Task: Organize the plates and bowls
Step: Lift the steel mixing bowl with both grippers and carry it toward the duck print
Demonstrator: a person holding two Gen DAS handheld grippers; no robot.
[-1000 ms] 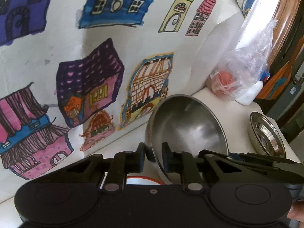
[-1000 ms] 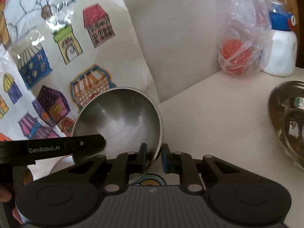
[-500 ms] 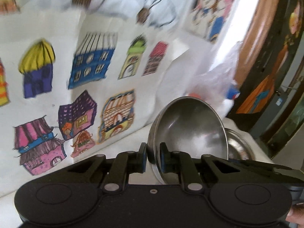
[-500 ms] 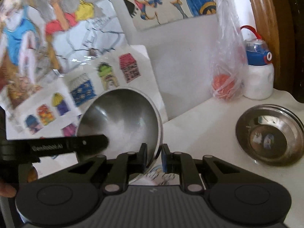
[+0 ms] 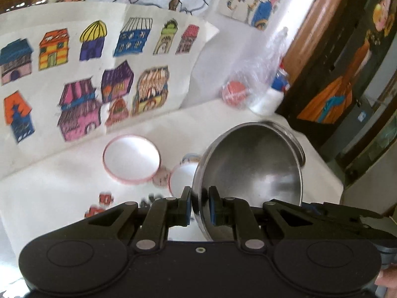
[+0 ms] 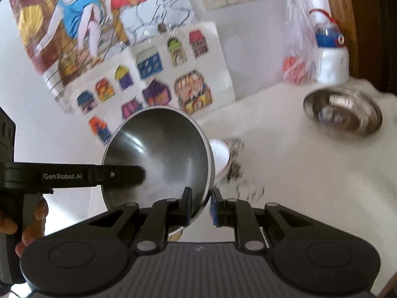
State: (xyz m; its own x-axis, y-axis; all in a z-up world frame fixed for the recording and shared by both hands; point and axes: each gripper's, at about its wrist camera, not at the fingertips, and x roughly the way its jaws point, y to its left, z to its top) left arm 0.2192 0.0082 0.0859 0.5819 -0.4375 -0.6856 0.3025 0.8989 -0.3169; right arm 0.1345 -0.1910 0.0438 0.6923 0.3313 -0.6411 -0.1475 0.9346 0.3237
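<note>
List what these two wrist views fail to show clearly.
- Steel plate, left wrist view: mostly hidden behind the held steel bowl.
- Small white bowl, right wrist view: half covered by the steel bowl's rim.
- Prints on the tablecloth, right wrist view: motion blur makes them unreadable.
- Red item in the plastic bag: blurred, unidentifiable.

We read "GenRobot.AI" in pale letters on the left gripper (image 6: 116, 175). Marks printed on the surface (image 6: 297, 173) are perhaps lettering, too blurred to read.

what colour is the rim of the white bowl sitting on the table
Pink, a thin band around the white bowl; clearest in the left wrist view.
</note>
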